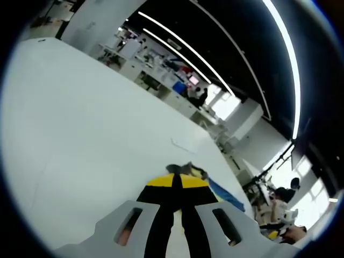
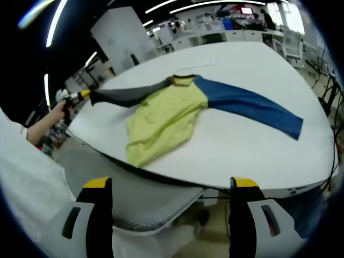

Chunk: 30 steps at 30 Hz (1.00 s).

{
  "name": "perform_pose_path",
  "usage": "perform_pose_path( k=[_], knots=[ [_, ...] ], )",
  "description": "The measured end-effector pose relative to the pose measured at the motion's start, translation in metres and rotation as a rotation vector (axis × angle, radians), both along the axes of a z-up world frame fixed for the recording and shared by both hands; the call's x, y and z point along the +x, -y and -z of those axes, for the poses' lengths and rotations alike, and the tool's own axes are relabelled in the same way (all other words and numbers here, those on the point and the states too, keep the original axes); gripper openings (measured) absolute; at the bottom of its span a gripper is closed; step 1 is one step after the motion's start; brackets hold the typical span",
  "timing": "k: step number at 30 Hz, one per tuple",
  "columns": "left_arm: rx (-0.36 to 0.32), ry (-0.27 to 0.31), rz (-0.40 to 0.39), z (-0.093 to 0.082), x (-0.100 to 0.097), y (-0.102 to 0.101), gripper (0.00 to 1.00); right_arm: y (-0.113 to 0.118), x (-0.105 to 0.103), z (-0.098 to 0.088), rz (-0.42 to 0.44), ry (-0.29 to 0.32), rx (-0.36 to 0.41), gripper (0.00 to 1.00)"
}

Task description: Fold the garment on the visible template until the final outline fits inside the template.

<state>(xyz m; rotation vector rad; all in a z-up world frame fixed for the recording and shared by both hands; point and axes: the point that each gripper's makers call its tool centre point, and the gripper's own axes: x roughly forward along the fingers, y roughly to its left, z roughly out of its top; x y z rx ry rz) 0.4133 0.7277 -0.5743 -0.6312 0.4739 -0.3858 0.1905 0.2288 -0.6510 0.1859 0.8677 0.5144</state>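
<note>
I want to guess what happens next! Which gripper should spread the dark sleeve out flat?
Probably the left gripper: it is shut on the grey sleeve at the table's edge. The right gripper hangs open, back from the shirt.

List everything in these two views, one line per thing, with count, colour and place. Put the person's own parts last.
Shirt: one, yellow body, blue sleeve, dark grey sleeve, spread on the table.
Table: one, white, under the shirt.
Chair: one, grey mesh, at the table's near edge.
Ceiling lights: several, white strips, overhead.
Left tongs: one, yellow-tipped, shut on the dark grey sleeve at the table's edge.
Right tongs: one, yellow-tipped, open, short of the table.
Hand: one, holding the left tongs.
</note>
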Motion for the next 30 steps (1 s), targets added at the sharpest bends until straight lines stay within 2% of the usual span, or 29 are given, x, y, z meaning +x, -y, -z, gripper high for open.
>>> perform_pose_path(
  k=[30],
  knots=[
    [-0.004, -0.025, -0.007, 0.013, 0.018, -0.026, 0.0, -0.015, 0.0, 0.002, 0.019, -0.009, -0.009, 0.9]
  ],
)
